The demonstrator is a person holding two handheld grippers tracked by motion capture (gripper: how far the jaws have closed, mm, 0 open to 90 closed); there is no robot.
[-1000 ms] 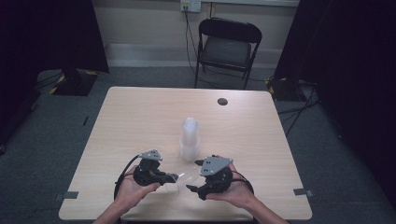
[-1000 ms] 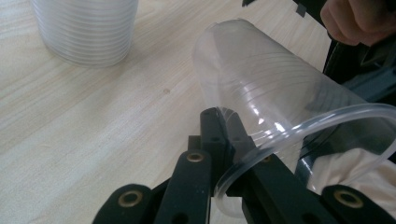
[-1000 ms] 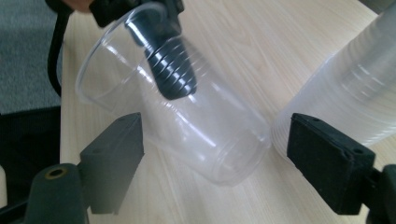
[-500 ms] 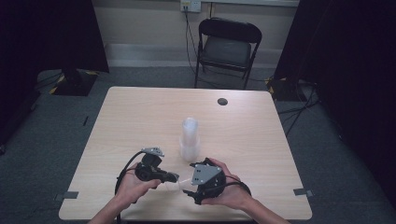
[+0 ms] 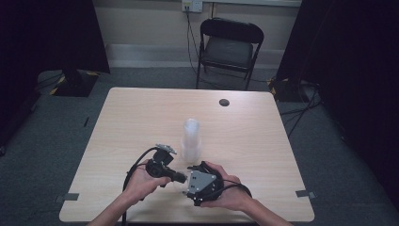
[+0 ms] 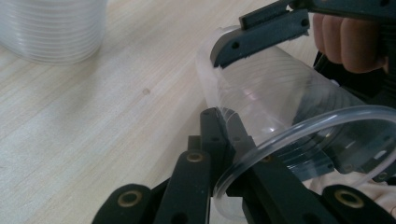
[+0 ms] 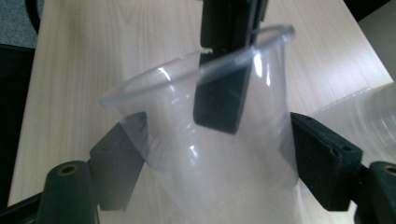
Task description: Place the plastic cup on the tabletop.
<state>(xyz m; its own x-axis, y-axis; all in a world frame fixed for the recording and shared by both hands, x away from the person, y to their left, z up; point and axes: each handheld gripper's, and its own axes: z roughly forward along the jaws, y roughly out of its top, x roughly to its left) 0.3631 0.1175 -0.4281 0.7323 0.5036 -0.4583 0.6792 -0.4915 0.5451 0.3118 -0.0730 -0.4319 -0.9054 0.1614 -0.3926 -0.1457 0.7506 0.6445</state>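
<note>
Cup [image 7: 205, 154]: clear plastic, lying tilted, rim pinched, held near the counter's front edge.
Cup stack [image 5: 191, 140]: clear, upright, mid-counter, just behind.

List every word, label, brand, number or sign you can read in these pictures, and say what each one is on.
None: no legible text in any view.
The clear plastic cup and the stack of cups are unprinted.
The left gripper, right gripper and table bear no readable marks.
The wall outlet is too small to read.
</note>
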